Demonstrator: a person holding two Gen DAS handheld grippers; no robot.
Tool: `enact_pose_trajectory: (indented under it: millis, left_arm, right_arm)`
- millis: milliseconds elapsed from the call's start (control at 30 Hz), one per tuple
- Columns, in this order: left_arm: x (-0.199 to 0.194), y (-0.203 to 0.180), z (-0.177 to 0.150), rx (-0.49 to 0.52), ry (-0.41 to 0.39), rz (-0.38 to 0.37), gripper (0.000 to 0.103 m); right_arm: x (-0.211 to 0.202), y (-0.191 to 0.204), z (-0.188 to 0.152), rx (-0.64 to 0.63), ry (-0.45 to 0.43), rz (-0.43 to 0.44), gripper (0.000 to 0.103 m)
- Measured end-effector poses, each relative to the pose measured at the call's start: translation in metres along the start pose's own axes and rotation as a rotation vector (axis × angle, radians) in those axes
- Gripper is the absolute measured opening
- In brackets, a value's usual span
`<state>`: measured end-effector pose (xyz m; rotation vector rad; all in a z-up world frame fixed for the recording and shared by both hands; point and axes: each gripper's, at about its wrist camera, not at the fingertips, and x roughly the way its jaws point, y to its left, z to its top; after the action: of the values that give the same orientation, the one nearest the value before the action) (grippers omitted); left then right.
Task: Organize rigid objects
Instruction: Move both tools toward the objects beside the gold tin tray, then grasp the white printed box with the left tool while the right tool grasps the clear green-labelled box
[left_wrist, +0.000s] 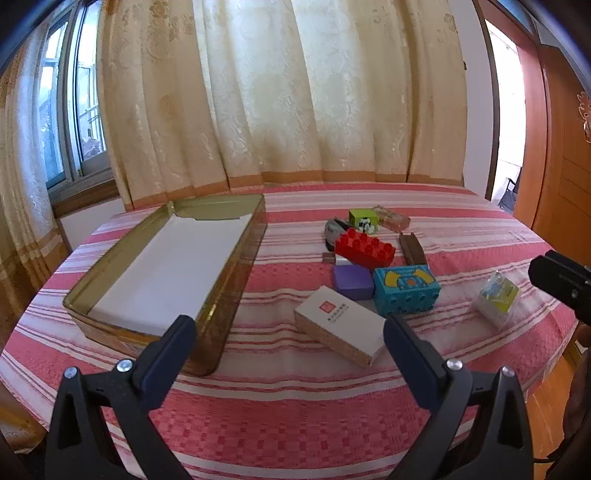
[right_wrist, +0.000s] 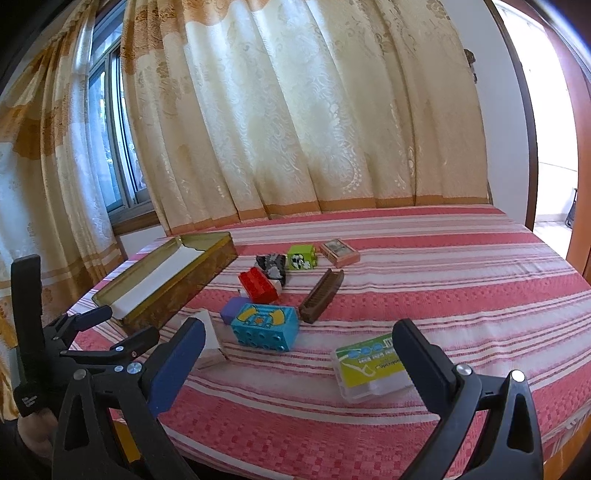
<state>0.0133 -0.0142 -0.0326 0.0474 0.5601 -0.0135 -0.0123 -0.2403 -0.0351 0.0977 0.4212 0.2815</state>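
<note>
- One wide desk (left_wrist: 295, 406) is seen, covered in a red and white striped cloth, with cream curtains (left_wrist: 280, 92) hung behind it.
- A long gold tin (left_wrist: 221, 314) lies open at the desk's left, lined in white, with nothing seen inside.
- A white carton (left_wrist: 341, 325) with a red seal lies just right of the tin, between the left claw (left_wrist: 290, 328) fingertips, which are spread wide and untouched by it.
- A blue studded block (left_wrist: 406, 291) is set touching a purple block (left_wrist: 352, 282); behind them a red brick (left_wrist: 364, 247), a brown comb (left_wrist: 412, 249), a green cube (left_wrist: 364, 218) and a clear case (left_wrist: 391, 218) are clustered.
- A clear packet with a green label (right_wrist: 369, 365) lies apart at the right; only the right wrist view shows its label plainly.
- The right claw (right_wrist: 299, 347) is released, the packet beside its right finger; only its tip is caught in the left view.
</note>
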Motion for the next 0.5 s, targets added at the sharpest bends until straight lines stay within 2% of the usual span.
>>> enact_pose_trajectory:
  millis: [267,500]
  left_arm:
    - [0.020,-0.016,-0.004,0.027,0.043,-0.040,0.103]
    - [0.043,-0.027,0.001,0.078,0.087,-0.078,0.103]
  right_arm:
    - [0.014,-0.020,-0.010,0.011,0.025,-0.064,0.102]
    - [0.022,-0.045,-0.019,0.062,0.056,-0.084,0.102]
